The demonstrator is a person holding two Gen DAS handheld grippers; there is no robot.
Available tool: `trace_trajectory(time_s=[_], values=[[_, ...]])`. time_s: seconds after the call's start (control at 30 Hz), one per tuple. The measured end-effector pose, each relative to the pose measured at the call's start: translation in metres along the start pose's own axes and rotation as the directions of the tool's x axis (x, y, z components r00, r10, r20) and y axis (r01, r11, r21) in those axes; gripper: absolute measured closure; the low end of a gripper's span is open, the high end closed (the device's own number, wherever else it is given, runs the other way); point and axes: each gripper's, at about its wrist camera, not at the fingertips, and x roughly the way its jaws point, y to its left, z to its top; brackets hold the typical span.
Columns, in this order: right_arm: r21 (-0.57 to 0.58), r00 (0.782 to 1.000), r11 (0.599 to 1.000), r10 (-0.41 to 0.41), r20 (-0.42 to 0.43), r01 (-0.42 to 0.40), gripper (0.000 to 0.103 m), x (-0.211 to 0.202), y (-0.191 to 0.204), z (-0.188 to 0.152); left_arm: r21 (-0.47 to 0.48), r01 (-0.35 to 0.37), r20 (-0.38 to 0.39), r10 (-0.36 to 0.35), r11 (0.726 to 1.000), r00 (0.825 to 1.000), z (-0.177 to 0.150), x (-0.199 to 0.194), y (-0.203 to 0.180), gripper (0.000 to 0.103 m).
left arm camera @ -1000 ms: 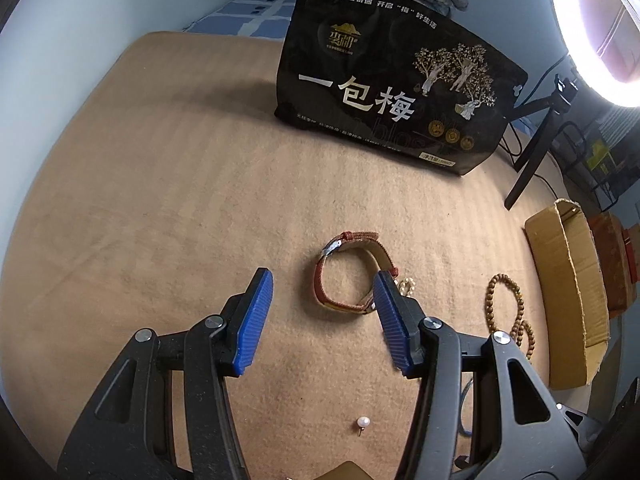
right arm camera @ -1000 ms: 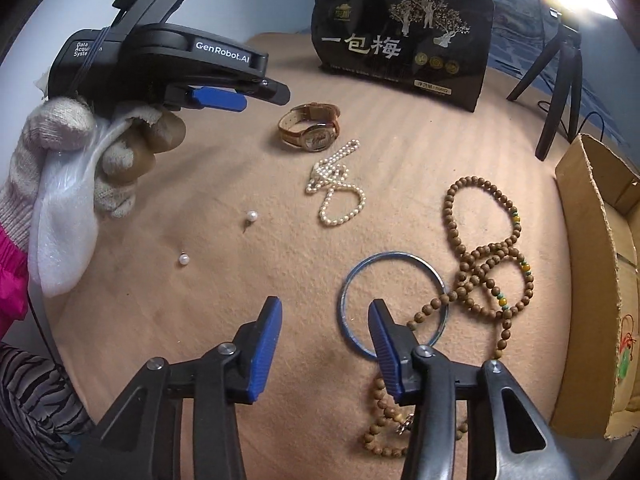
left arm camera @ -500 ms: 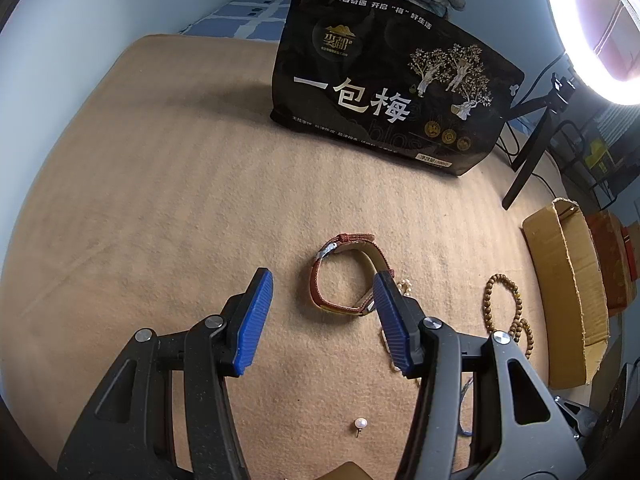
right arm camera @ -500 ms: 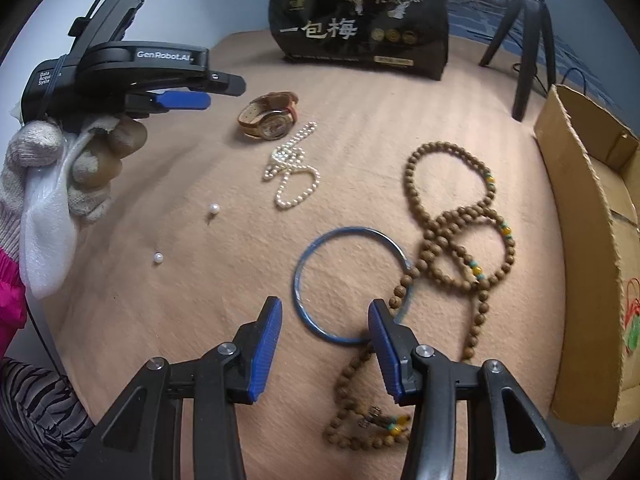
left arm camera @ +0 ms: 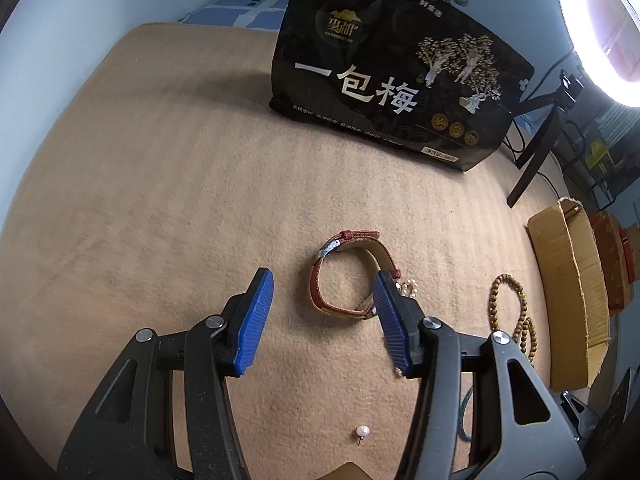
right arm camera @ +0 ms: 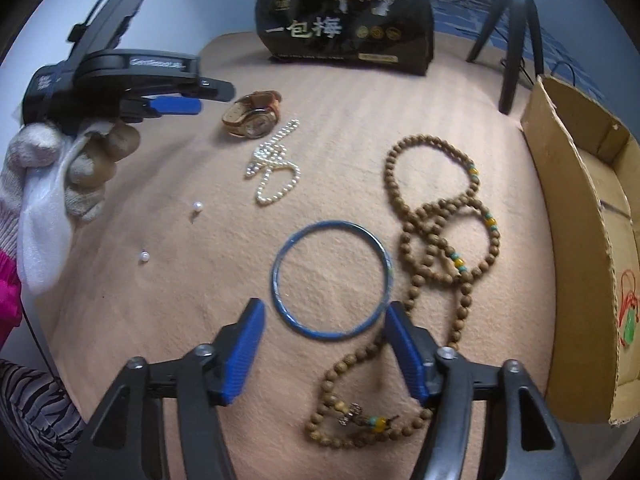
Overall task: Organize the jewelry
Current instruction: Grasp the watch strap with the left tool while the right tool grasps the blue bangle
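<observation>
On the tan cloth lie a brown-strapped watch (left arm camera: 352,276) (right arm camera: 254,120), a white pearl strand (right arm camera: 274,168), a blue bangle (right arm camera: 332,278), a long wooden bead string (right arm camera: 440,216) (left arm camera: 508,308) and two loose pearl studs (right arm camera: 197,206) (right arm camera: 144,257); one stud shows in the left wrist view (left arm camera: 362,431). My left gripper (left arm camera: 324,320) is open, hovering just short of the watch. My right gripper (right arm camera: 324,348) is open and empty, low over the near edge of the blue bangle. The left gripper also shows in the right wrist view (right arm camera: 176,105), left of the watch.
An open cardboard box (right arm camera: 580,248) (left arm camera: 568,296) stands at the right edge. A black snack bag (left arm camera: 396,92) (right arm camera: 344,20) stands at the back. A black tripod (right arm camera: 516,40) and a ring light (left arm camera: 600,20) are at the back right.
My right gripper has moved forward and down toward the blue bangle, which now lies nearly between its fingers. My left gripper has crept slightly toward the watch.
</observation>
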Motion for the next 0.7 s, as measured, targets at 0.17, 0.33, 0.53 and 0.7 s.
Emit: trace_trajectory(time_s=[0.17,0.33,0.53,0.7], values=[[-0.011,0.999,0.999,-0.041,0.004,0.041,0.023,0.008,0.005,0.004,-0.014,-0.001,-0.018,0.001,1.000,1.000,0.002,0.012,0.002,0.055],[-0.032,0.997,0.997,-0.071,0.001,0.071,0.020,0.019,0.009,0.006,0.001,-0.013,-0.040,0.013,1.000,0.999,0.003,0.025,0.000,0.060],[-0.051,0.995,0.994,-0.095,0.013,0.095,0.018,0.024,0.012,0.008,-0.002,-0.019,-0.052,0.019,1.000,0.998,0.004,0.038,-0.001,0.067],[-0.040,0.994,0.993,-0.109,0.022,0.110,0.030,0.026,0.009,0.014,0.027,-0.044,-0.044,0.046,0.999,0.998,0.003,0.040,-0.004,0.089]])
